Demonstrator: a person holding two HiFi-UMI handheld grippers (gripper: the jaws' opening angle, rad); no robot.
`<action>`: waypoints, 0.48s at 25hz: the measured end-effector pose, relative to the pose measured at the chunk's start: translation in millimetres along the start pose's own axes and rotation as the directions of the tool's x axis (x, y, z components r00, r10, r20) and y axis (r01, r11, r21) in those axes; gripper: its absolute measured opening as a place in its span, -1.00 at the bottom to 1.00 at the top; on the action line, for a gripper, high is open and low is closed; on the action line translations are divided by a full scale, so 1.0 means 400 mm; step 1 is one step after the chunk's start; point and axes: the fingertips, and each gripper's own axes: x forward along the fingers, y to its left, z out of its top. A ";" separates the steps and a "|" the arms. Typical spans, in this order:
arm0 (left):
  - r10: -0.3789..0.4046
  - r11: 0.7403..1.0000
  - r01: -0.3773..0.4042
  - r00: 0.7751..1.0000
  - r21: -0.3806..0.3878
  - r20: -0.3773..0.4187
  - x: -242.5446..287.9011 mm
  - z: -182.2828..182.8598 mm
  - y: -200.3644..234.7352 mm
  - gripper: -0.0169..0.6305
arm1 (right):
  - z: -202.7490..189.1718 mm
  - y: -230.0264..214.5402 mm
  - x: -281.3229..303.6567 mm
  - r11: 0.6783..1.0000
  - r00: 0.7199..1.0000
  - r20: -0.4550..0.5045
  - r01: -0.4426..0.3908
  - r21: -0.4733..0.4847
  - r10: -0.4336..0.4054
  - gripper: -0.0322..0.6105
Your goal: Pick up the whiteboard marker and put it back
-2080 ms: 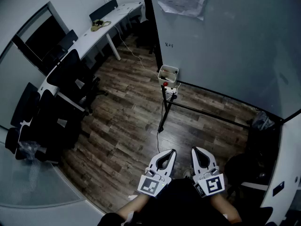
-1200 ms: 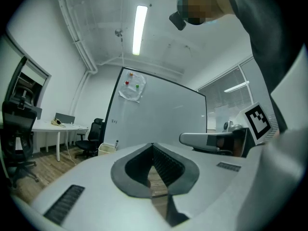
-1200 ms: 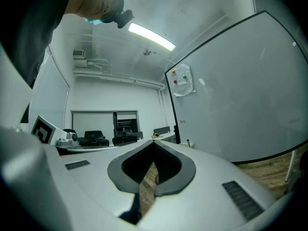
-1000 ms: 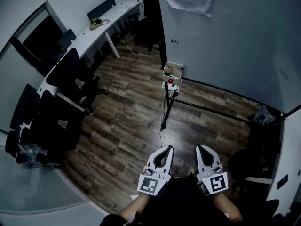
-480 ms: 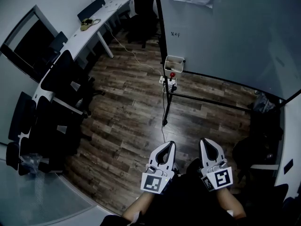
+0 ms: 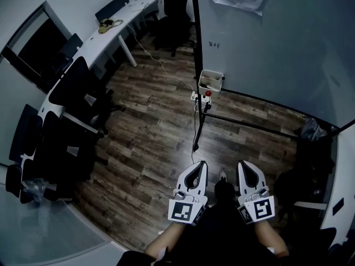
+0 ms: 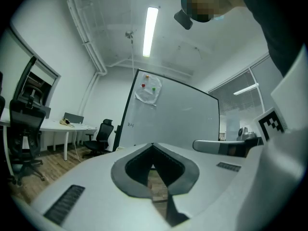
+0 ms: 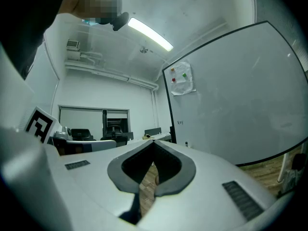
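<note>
Since half a second ago your view has slid a little, so the small white box on the whiteboard's frame sits slightly lower and further right. Both grippers stay low, near your body. Your left gripper has its jaws together at the tips with nothing between them. Only the dark wood-plank floor shows through the gap behind the tips. Your right gripper is the same, jaws closed and empty, just right of the left one and apart from it.

The large pale whiteboard stands far ahead and to the right. The whiteboard marker is too small to pick out. The box at the board's lower left corner holds something reddish, and a red round piece sits just beneath it. A long white desk and black office chairs line the far left.
</note>
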 end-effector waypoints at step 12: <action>-0.016 1.000 0.016 1.000 0.025 -0.014 0.237 0.006 0.025 -0.92 | -0.002 -0.130 0.177 0.999 1.000 -0.007 -0.025 0.021 0.025 -0.85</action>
